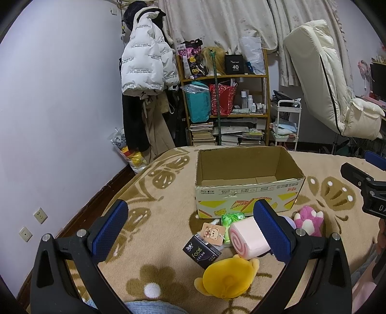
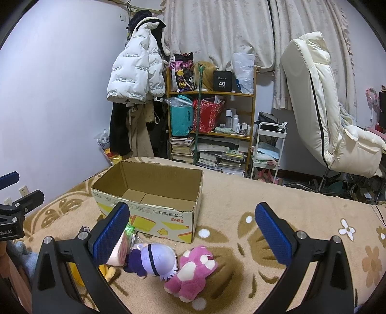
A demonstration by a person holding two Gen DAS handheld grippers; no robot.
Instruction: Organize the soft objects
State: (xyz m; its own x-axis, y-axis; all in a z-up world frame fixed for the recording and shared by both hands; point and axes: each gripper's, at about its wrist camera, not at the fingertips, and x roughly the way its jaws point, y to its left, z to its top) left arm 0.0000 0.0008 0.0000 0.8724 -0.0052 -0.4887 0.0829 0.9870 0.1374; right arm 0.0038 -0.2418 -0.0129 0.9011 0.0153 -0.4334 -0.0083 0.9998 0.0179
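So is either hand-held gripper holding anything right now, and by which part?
Nothing is held. The left hand-held gripper and right hand-held gripper are both open above the toys; the cardboard box looks empty.

Lilac walls (image 1: pixel 60 96), curtains (image 2: pixel 217 31), cluttered shelf (image 1: pixel 224 77)

Home bedroom. Bed under a beige patterned blanket (image 1: pixel 168 217); white puffer jacket (image 1: pixel 147 60) hung on the wall; wooden shelf (image 1: pixel 224 77) packed with bags, bottles and stacked books (image 1: pixel 202 132); floral curtains (image 1: pixel 217 21); cream reclining chair (image 1: pixel 325 84); small white trolley (image 1: pixel 288 116) beside the shelf
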